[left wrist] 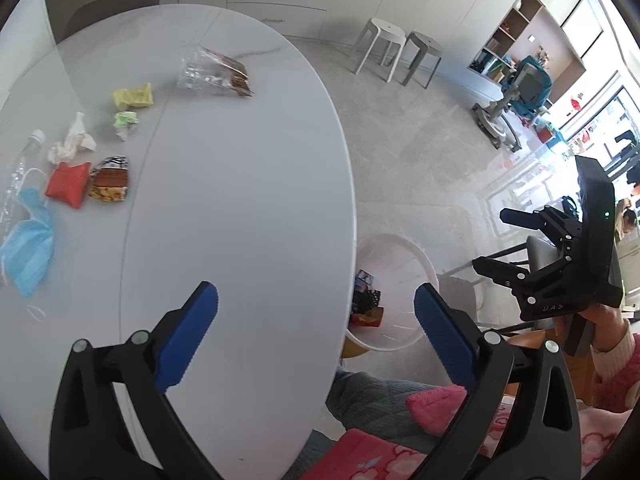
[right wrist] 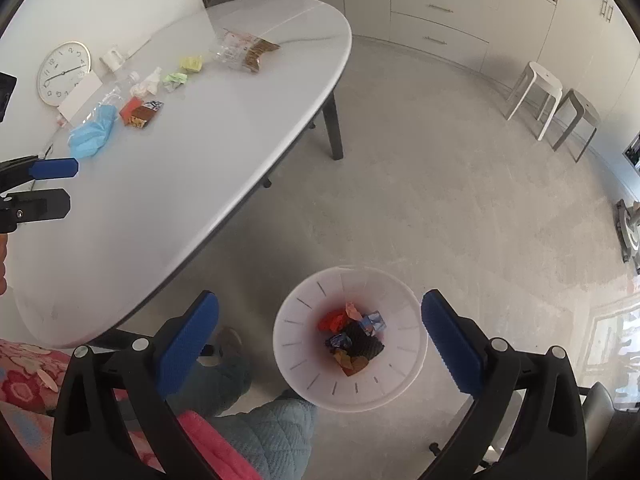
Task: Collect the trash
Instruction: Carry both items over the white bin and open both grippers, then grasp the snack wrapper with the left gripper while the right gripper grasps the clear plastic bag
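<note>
Both grippers empty, right gripper [right wrist: 320, 340] above bin [right wrist: 400, 392]

Left gripper [left wrist: 316, 312]: black frame, blue ribbed pads on the jaws, silver round screws at the pivots.
Right gripper [right wrist: 320, 320]: same black frame and blue pads; pale lettering on its body, green light on the black block behind.
Sleeve [left wrist: 616, 372]: pink fleece, cream cuff.
Trousers [right wrist: 276, 428]: quilted grey-blue.
Top [right wrist: 24, 376]: pink, floral print.

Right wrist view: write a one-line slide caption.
Open right gripper above the white bin holding wrappers; more trash waits on the white table.
</note>
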